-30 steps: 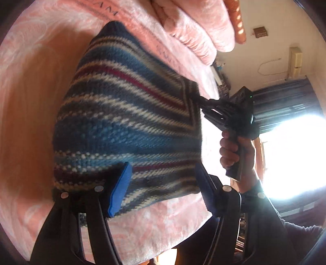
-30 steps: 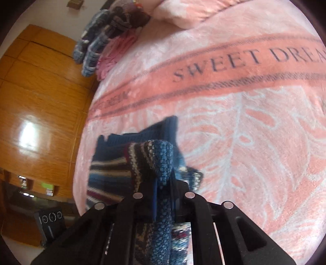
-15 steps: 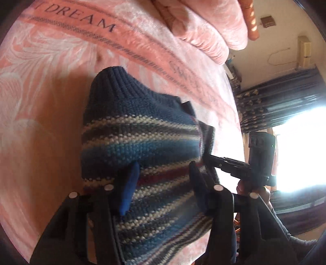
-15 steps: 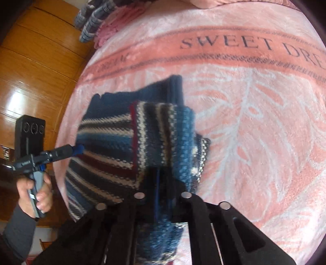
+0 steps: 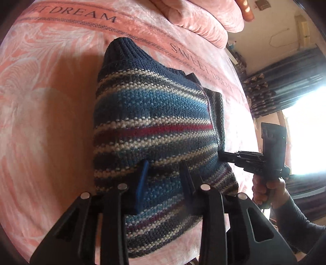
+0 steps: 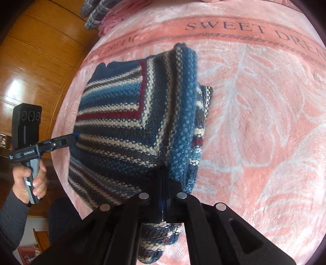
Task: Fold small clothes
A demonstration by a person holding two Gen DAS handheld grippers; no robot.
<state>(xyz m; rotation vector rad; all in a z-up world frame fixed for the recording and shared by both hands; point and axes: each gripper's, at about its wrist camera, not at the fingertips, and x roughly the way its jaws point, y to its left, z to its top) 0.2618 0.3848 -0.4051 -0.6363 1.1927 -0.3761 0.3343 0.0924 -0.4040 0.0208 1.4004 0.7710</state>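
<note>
Right claw (image 6: pixel 163 191): fingers pressed together on a thick fold of the striped knit sweater (image 6: pixel 130 126), no gap showing between them. The pinch sits at the near end of a raised ridge of doubled fabric that runs away from the claw across the garment. Judgement: the fold is gripped at its edge so the layer can be carried over and laid flat without the heavy knit sliding apart.

Left claw (image 5: pixel 163 181): blue-padded fingers (image 5: pixel 141 183) spread apart, the near hem of the sweater lying between them. Whether the pads actually touch the wool I cannot tell; they are not clenched on it. Judgement: it steadies or waits at this edge while the other side does the folding.

Pose. In the left wrist view the right claw comes in level from the right, tip touching the sweater's side edge, a hand (image 5: pixel 267 189) wrapped round the pistol grip below, dark sleeve behind. In the right wrist view the left claw likewise reaches in level from the left, its tip at the opposite edge, with the left hand (image 6: pixel 30 179) on the handle.

Sweater lies on the pink blanket (image 6: pixel 264 122) of the bed, partly folded, navy collar band away from the person. Pillows (image 5: pixel 203 18) beyond; more clothes (image 6: pixel 106 16) heaped at the far corner.
</note>
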